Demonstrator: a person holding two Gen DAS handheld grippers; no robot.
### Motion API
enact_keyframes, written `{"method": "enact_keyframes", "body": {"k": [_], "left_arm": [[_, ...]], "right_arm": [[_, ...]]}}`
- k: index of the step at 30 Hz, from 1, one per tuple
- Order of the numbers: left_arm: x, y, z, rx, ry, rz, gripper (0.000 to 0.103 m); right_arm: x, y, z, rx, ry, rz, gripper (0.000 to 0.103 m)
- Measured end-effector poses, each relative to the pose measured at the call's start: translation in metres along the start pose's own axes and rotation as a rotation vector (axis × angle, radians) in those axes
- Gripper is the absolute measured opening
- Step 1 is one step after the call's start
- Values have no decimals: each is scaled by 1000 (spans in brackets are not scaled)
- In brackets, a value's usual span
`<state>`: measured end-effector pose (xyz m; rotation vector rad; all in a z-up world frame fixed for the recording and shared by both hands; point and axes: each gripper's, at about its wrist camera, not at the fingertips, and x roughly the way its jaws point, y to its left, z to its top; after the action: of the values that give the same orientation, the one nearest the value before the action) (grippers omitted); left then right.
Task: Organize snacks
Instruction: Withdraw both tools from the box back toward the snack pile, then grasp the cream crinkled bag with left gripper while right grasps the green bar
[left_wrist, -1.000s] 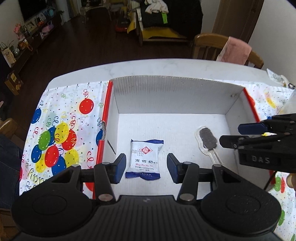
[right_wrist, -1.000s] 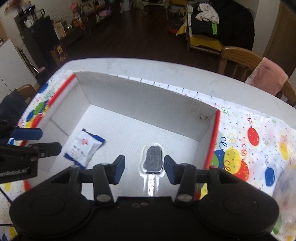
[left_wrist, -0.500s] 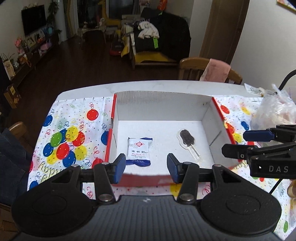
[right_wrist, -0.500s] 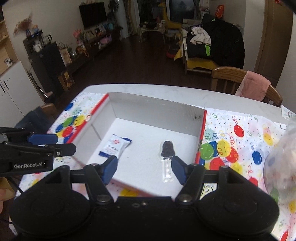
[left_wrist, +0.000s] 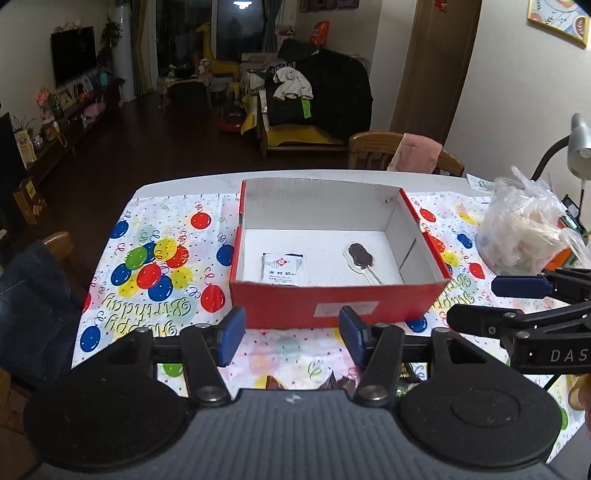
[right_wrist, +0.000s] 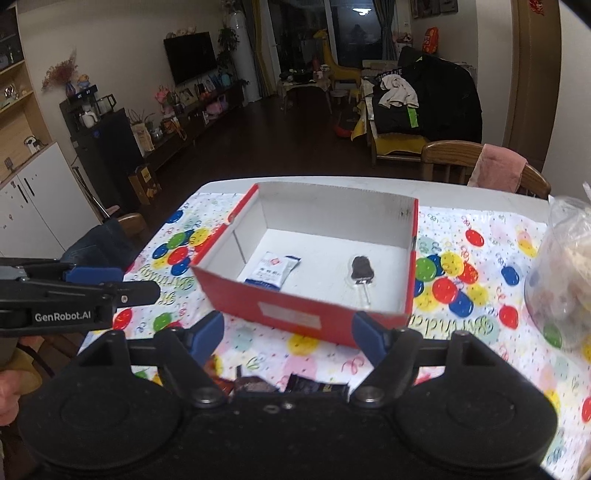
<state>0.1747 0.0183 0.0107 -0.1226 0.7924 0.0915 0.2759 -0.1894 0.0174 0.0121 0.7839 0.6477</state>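
Dark wrappers (right_wrist: 317, 386) (right view only) beneath empty tongs (right_wrist: 290, 334).

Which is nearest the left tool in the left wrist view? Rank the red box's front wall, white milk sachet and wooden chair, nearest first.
From the left tool:
1. Red box's front wall, just beyond the fingertips.
2. White milk sachet, inside the box, left part.
3. Wooden chair, past the table's far edge, right.

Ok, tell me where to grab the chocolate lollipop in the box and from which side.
Grip the chocolate lollipop by its stick, coming straight down from above with the fingers closing across the stick. It lies flat on the floor of the red box, stick end toward the near wall, so the walls block a sideways approach. The stick is thin and the clear wrapper may slip, so close gently.
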Motion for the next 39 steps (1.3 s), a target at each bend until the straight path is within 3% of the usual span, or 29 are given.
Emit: {"method": "enact_keyframes", "body": {"k": [5, 10, 12, 15, 18, 26, 31, 39], "left_arm": [[-19, 0, -19, 10, -16, -7, 58], [-29, 3, -42, 20, -19, 0, 66], [-30, 5, -50, 10, -12, 0, 67], [-31, 6, -64, 12, -5, 4, 67], [-31, 7, -74, 13, 0, 14, 75], [-27, 8, -97, -15, 4, 31, 81], [-13, 8, -110, -22, 50, 23, 82], [20, 0, -132, 21, 138, 34, 82]], "right_arm": [[-16, 12, -20, -1, -26, 2, 84], [-26, 19, -42, -6, -43, -6, 87], [-28, 21, -51, -2, -45, -17, 95], [-28, 22, -65, 16, -48, -21, 98], [-28, 21, -79, 29, -41, -23, 102], [-28, 18, -106, 46, -42, -41, 103], [-10, 15, -126, -8, 11, -96, 103], [25, -3, -148, 37, 110, -114, 103]]}}
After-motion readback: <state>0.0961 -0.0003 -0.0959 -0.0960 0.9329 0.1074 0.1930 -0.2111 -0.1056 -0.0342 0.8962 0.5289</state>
